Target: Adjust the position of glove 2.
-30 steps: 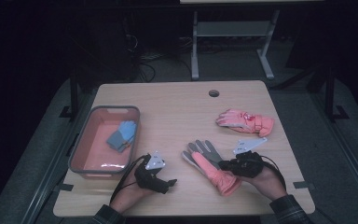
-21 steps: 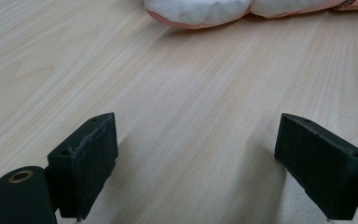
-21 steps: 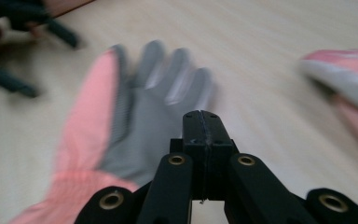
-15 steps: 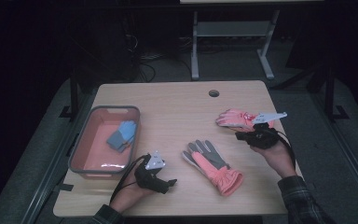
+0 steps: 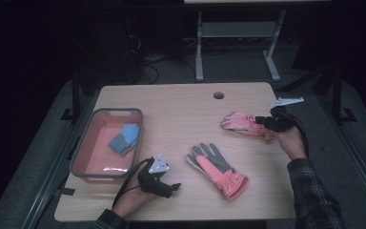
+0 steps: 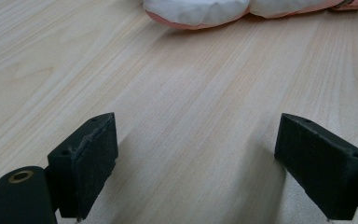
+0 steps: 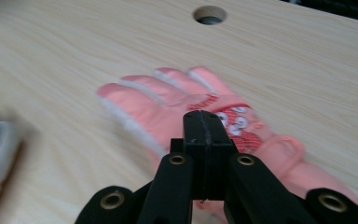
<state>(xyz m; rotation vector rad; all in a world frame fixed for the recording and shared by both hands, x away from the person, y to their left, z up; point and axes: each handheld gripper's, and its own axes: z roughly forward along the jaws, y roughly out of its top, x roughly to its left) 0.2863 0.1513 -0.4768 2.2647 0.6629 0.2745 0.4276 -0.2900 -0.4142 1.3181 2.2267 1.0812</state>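
A pink glove point(image 5: 240, 122) lies flat, back up, at the right of the table point(image 5: 181, 114). My right gripper point(image 5: 261, 121) hovers over its cuff end. In the right gripper view the jaws are pressed together with nothing between them, just above this pink glove point(image 7: 158, 100). A second glove point(image 5: 217, 170), grey palm up with a pink cuff, lies at the front middle. My left gripper point(image 5: 174, 187) rests on the table to its left, jaws wide open. The left gripper view has bare wood between the jaws and the glove's cuff point(image 6: 200, 11) at the top.
A pink tray point(image 5: 78, 148) with a grey rim stands at the left and holds a blue and grey glove point(image 5: 124, 138). A cable hole point(image 5: 218, 95) sits near the table's far edge. A metal stand point(image 5: 238, 33) is on the floor beyond the table.
My right gripper has left the grey and pink glove at the front middle and moved back and right to the pink glove. The left gripper has stayed in place.
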